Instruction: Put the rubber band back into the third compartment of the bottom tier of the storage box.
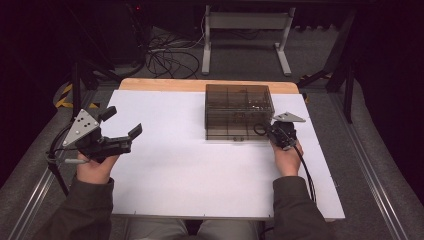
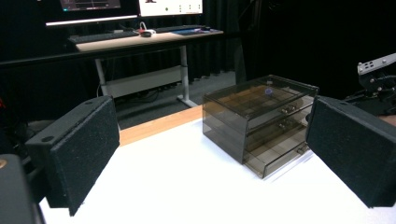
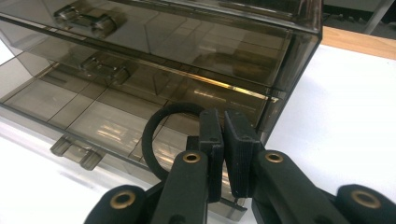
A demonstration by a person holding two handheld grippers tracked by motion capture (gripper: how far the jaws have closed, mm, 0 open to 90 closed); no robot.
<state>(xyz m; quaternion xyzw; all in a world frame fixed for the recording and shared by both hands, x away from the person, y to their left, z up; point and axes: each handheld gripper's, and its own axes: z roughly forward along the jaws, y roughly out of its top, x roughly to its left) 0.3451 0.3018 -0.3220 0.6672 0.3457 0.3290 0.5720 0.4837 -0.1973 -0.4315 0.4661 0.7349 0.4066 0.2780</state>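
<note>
The right gripper (image 3: 223, 140) has its jaws pressed together on a black hair tie (image 3: 156, 135), pinching the band at one side so that the loop hangs free to the left of the jaws. In the high view the right gripper (image 1: 272, 131) sits at the front right corner of the smoked-plastic drawer unit (image 1: 239, 111), which stands on the far right part of the white surface (image 1: 190, 170).

The bottom drawer (image 3: 88, 119) is pulled partly out (its handle stands forward of the two upper drawer fronts), and the hair tie is held just above its open, divided tray. No item can be made out in the compartments.

The left gripper (image 1: 119, 132) is spread wide and holds nothing; it hovers over the left side of the surface, well apart from the drawer unit.

Status, as judged: drawer opened and hair tie in hand. Remaining: lower the hair tie into a compartment, release, and push the drawer closed.
</note>
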